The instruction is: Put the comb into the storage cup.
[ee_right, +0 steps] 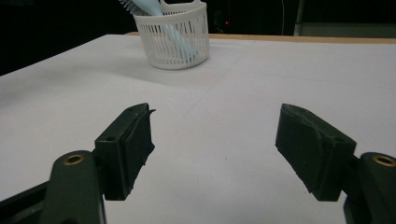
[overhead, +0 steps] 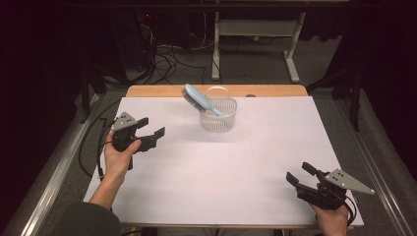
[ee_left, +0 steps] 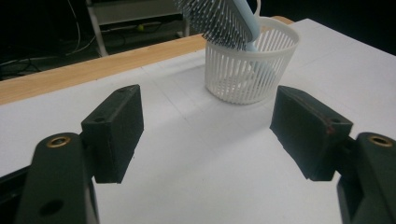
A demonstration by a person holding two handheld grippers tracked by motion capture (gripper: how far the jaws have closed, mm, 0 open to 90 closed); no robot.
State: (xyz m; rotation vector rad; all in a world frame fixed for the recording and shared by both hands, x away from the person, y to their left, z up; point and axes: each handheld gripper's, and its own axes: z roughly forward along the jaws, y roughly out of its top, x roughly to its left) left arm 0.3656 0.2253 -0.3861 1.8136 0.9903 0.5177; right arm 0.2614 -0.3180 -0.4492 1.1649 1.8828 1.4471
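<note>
A white slatted basket (overhead: pixel 218 115) stands toward the back of the white table, with a light blue hairbrush (overhead: pixel 198 100) leaning in it, bristle head up and out to the left. The basket (ee_left: pixel 250 65) and hairbrush (ee_left: pixel 224 18) lie ahead and to the right in the left gripper view. My left gripper (overhead: pixel 151 129) hovers at the table's left, open and empty, pointing toward the basket. Near the front right corner my right gripper (overhead: pixel 301 174) is open and empty too; in its own view the basket (ee_right: pixel 173 35) stands far ahead on the left with the hairbrush (ee_right: pixel 149 11) in it.
The white sheet (overhead: pixel 221 172) covers the table, with a wooden strip (overhead: pixel 147 91) bare along the back edge. Behind the table stand a white desk frame (overhead: pixel 255 39) and tangled cables (overhead: pixel 167 59) on the floor. A black cable (overhead: pixel 93 147) trails off the left side.
</note>
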